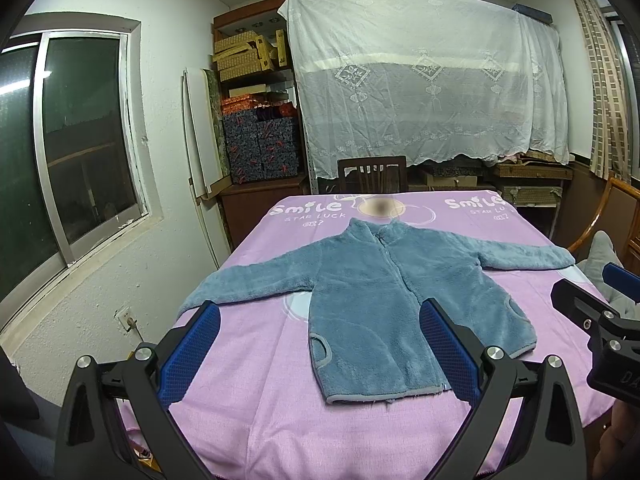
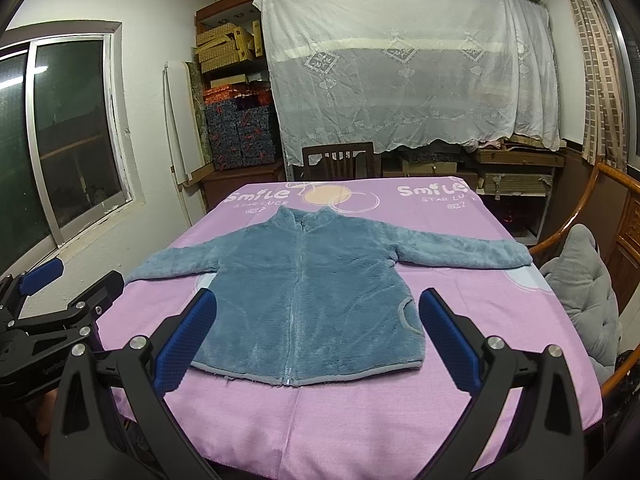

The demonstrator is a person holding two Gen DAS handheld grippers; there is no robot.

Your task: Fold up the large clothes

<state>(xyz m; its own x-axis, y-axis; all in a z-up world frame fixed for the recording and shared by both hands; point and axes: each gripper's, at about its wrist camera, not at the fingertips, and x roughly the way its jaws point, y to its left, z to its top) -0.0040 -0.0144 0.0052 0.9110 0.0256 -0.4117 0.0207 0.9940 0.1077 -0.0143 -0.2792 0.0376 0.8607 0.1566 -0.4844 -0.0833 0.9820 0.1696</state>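
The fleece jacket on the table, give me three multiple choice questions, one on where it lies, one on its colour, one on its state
1. Where does the jacket lie?
A. on the pink tablecloth
B. over the wooden chair
C. on the floor

2. What colour is it?
A. red
B. blue
C. white

3. How is it?
A. folded in half
B. rolled up
C. spread flat, sleeves out

Answers: 1 A, cloth shows around it; 2 B, blue fleece with grey trim; 3 C, both sleeves stretch sideways, and the left gripper and right gripper are open and hold nothing.
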